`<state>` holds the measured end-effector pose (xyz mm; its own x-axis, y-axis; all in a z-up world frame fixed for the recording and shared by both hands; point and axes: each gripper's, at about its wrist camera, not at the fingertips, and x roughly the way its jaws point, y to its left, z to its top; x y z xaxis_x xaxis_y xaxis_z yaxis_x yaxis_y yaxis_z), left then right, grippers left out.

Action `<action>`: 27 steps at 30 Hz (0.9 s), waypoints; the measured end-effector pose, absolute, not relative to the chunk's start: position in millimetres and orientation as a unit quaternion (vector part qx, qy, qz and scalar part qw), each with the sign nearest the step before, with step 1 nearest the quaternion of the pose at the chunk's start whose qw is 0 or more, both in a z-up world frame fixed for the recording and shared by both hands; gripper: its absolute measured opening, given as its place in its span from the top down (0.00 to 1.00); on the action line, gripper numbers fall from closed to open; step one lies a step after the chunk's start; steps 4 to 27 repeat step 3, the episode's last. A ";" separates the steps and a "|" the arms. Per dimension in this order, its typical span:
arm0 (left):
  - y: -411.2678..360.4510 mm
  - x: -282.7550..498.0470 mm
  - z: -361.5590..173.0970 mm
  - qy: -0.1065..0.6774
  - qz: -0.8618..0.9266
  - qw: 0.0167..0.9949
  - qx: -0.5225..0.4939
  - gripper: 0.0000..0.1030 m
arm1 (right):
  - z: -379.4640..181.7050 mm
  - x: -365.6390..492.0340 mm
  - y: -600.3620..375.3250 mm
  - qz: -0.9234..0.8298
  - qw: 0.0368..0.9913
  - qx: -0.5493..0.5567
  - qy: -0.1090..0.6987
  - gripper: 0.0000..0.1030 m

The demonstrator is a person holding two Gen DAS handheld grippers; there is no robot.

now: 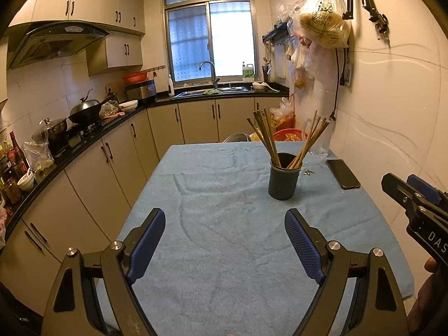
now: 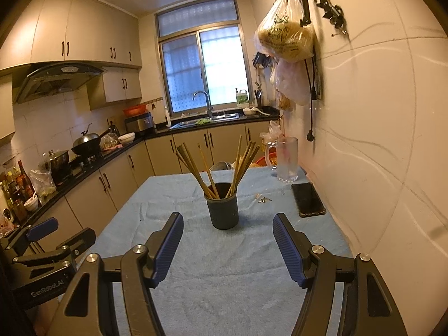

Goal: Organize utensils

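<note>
Chopsticks [image 2: 215, 168] stand splayed, tips up, in holder [image 2: 223, 210]; both grippers' jaws released.

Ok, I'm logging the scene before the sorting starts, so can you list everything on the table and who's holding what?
Holder cup: one, dark grey, upright near the middle of the table.
Chopsticks: a bundle, count unclear, tan wood, standing fanned out in the holder cup.
Phone: one, black, flat on the cloth by the wall, right of the cup.
Glass mug: one, clear, far right corner of the table.
Small scraps: a few, pale, on the cloth between cup and phone.
Table cloth: one, light blue, covers the table.
Left tongs: one, black with blue pads, open, empty, above the near cloth.
Right tongs: one, same colours, open, empty, facing the cup.
</note>
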<state>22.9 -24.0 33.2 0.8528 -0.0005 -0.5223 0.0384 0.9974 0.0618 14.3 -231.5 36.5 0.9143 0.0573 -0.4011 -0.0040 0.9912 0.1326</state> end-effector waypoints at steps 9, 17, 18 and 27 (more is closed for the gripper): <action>-22.1 29.5 29.8 0.263 -0.013 0.964 0.033 0.15 | 27.8 26.5 -230.0 0.016 0.974 0.062 0.217 0.32; -22.1 29.5 29.8 0.263 -0.013 0.964 0.033 0.15 | 27.8 26.5 -230.0 0.016 0.974 0.062 0.217 0.32; -22.1 29.5 29.8 0.263 -0.013 0.964 0.033 0.15 | 27.8 26.5 -230.0 0.016 0.974 0.062 0.217 0.32; -22.1 29.5 29.8 0.263 -0.013 0.964 0.033 0.15 | 27.8 26.5 -230.0 0.016 0.974 0.062 0.217 0.32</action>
